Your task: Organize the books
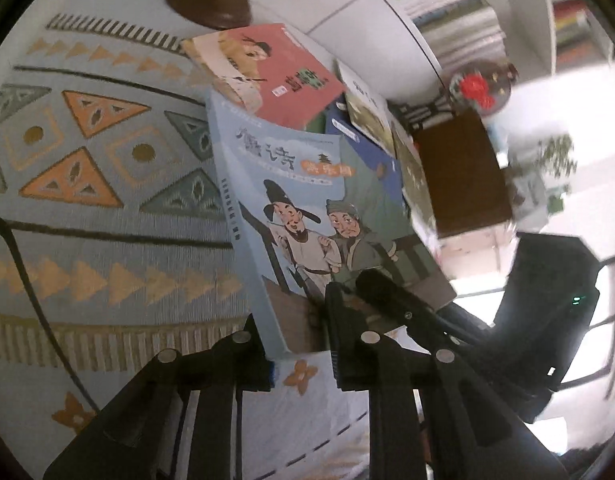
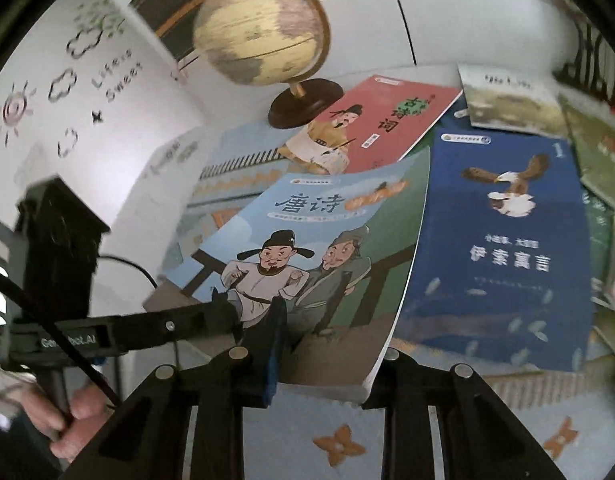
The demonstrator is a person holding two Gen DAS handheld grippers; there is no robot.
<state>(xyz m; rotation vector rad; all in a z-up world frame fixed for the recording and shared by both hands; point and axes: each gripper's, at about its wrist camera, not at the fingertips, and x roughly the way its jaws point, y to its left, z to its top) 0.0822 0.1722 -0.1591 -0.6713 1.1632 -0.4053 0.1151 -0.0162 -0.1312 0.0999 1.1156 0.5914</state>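
Observation:
A light blue book [image 1: 307, 200] with two cartoon men on its cover is tilted up off the patterned tablecloth [image 1: 87, 160]. My left gripper [image 1: 295, 320] is shut on its near corner by the spine. In the right wrist view the same light blue book [image 2: 327, 220] has its near edge clamped in my right gripper [image 2: 331, 336], one finger on the cover. My left gripper [image 2: 223, 304] reaches in from the left there. The right gripper [image 1: 371, 280] comes in from the right in the left wrist view. A red book [image 2: 387, 120] and a dark blue eagle book [image 2: 499, 240] lie flat behind.
A globe [image 2: 263, 28] on a dark round base stands behind the red book. More books [image 2: 507, 100] overlap at the back right. A white bookshelf [image 1: 447, 8] full of books lines the far side. A hand [image 2: 79, 412] holds the left gripper's handle.

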